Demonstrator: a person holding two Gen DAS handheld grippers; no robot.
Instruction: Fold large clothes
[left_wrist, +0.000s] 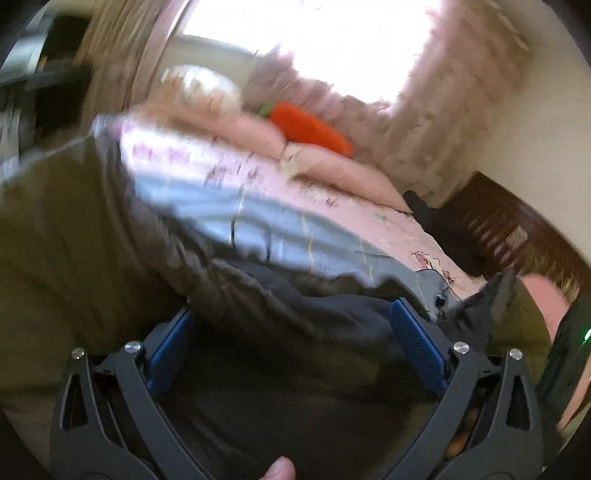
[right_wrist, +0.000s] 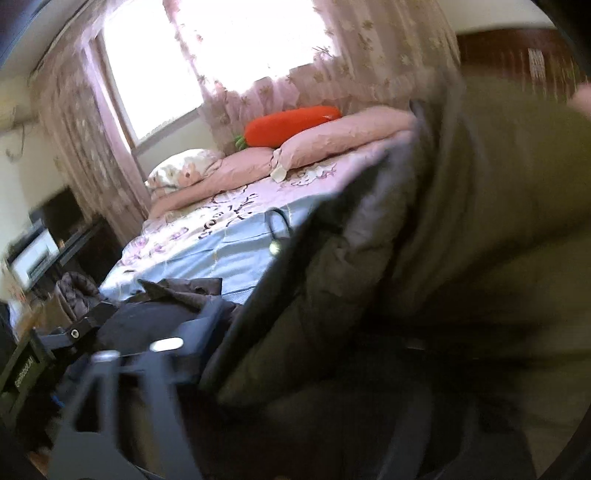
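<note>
Left gripper (left_wrist: 291, 345): jaws spread wide, the gap between the pads filled by olive jacket (left_wrist: 74, 236) fabric. Ahead of the jaws, the bed (left_wrist: 369, 221) surface lies open up to the pink pillows (left_wrist: 332, 166) and carrot cushion (left_wrist: 310, 127). Right wrist view: jacket (right_wrist: 480, 221) blocks everything right of the jaws; bed (right_wrist: 207, 251) lies open to their left.

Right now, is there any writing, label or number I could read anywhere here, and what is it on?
Nothing reads clearly.
Dark lettering on the bedsheet: too blurred to read.
White lettering on the black part at lower left: too small and blurred.
Left wrist view: no text.
</note>
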